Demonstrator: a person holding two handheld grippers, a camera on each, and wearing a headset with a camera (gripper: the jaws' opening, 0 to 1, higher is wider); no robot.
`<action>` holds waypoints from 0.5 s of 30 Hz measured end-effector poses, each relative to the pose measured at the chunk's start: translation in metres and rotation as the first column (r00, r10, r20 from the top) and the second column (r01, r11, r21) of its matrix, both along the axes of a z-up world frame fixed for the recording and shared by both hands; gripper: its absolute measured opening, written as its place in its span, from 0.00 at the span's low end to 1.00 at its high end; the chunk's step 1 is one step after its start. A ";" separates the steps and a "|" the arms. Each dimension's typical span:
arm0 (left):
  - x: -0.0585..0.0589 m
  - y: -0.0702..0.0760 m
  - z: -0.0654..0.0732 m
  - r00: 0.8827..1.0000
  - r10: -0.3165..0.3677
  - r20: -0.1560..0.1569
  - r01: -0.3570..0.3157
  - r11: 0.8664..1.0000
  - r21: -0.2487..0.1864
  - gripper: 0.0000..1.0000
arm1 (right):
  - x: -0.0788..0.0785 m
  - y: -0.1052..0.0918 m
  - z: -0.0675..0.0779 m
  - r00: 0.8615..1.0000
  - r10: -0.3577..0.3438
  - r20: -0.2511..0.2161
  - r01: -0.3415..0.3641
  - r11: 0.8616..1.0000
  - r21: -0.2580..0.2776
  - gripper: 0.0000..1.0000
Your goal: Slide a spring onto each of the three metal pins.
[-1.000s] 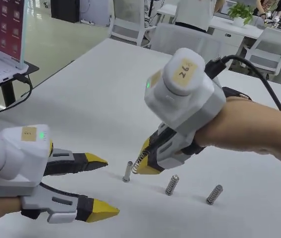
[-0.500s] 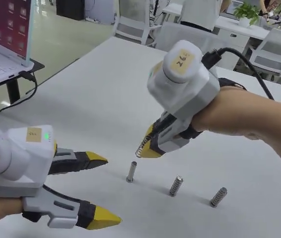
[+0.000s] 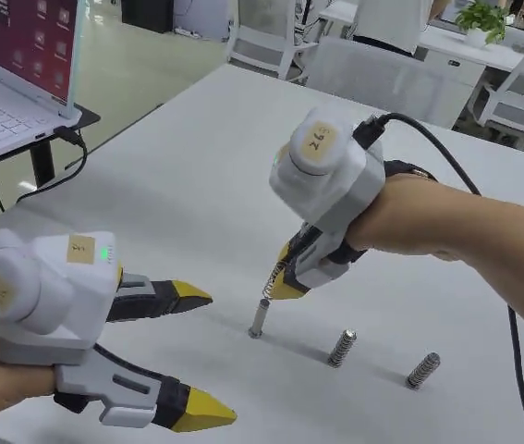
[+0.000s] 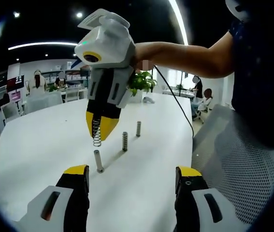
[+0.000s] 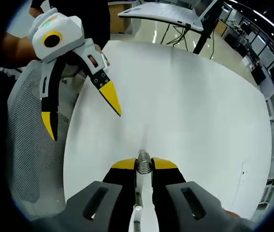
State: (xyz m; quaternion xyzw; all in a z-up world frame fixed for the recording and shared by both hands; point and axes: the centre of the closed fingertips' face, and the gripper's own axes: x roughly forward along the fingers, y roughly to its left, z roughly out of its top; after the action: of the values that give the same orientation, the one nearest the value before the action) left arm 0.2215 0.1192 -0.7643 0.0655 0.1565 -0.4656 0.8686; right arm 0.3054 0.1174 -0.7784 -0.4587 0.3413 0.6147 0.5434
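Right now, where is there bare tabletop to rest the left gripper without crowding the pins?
Bare table stretches wide between the laptop and the right gripper. A smaller patch lies between the left gripper and the bare pin. Crowded: the row with the sprung pins, where the right gripper holds a spring above the bare pin.

White table (image 3: 197, 157) with three pins (image 3: 258, 319)

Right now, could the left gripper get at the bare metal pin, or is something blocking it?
Probably from the side only: the open left gripper faces the bare pin across open table, but the right gripper, shut on a spring, hangs directly over the pin's top.
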 end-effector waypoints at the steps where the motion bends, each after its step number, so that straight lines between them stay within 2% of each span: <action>1: 0.000 0.000 0.000 1.000 0.000 -0.001 0.000 1.000 0.001 0.68 | -0.001 0.000 -0.002 1.000 0.006 -0.004 -0.006 1.000 -0.003 0.09; 15: -0.001 0.003 -0.002 1.000 0.003 -0.008 -0.003 1.000 -0.004 0.67 | 0.001 0.002 -0.015 1.000 0.018 -0.005 -0.018 0.999 -0.029 0.09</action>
State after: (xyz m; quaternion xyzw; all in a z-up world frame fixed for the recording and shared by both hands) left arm 0.2205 0.1225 -0.7666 0.0618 0.1593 -0.4650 0.8687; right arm 0.3067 0.1192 -0.7937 -0.4680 0.3473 0.6156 0.5305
